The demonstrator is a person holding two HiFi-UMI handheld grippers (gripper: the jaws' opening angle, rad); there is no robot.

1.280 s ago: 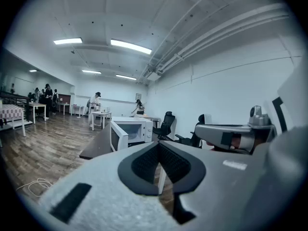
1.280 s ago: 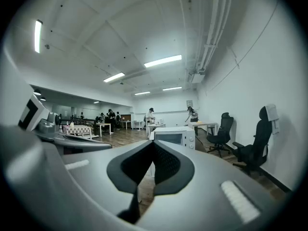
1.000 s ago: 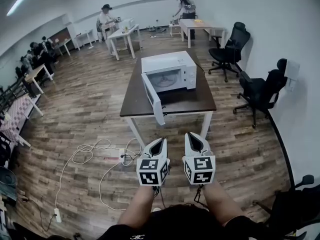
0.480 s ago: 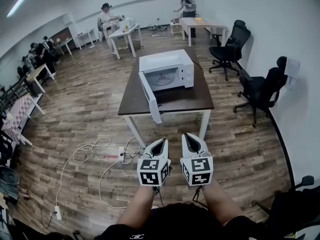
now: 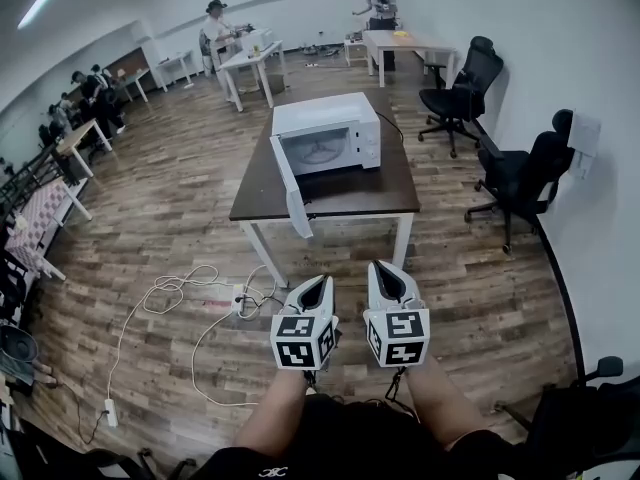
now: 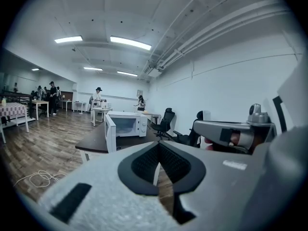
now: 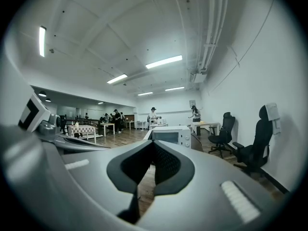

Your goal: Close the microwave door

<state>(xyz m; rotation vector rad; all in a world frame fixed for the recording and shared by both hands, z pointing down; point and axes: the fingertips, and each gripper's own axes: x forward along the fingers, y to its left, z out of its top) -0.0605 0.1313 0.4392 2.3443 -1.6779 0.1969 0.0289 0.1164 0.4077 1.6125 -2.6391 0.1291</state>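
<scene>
The wooden floor [image 5: 150, 208] fills most of the room, and a dark table [image 5: 262, 196] stands in the middle of it. All places here are given from this table.

To the right of the table, along the white wall, two black office chairs [image 5: 518, 178] stand well apart from it. Far behind the table there are several white tables [image 5: 245, 63], and people [image 5: 214, 20] stand at them.

The white microwave [image 5: 335, 118] sits on the table, on the far half of the top and near the middle of its width. The cavity faces the person who wears the camera. Its door [image 5: 290, 193] is open. It is hinged on the left side of the microwave and swings out across the table top. The free end comes to the near edge of the table, and I cannot tell if it passes over it.

The left tool [image 5: 319, 283] and the right tool [image 5: 384, 270] are in front of the near edge of the table, over the floor and well apart from the table. They are side by side and close to each other, and both point toward the table. In each gripper view the two jaws are together with nothing between them, and the microwave appears beyond the tips.

White cables [image 5: 190, 298] lie in loose loops on the floor, in front of the table and to its left.
</scene>
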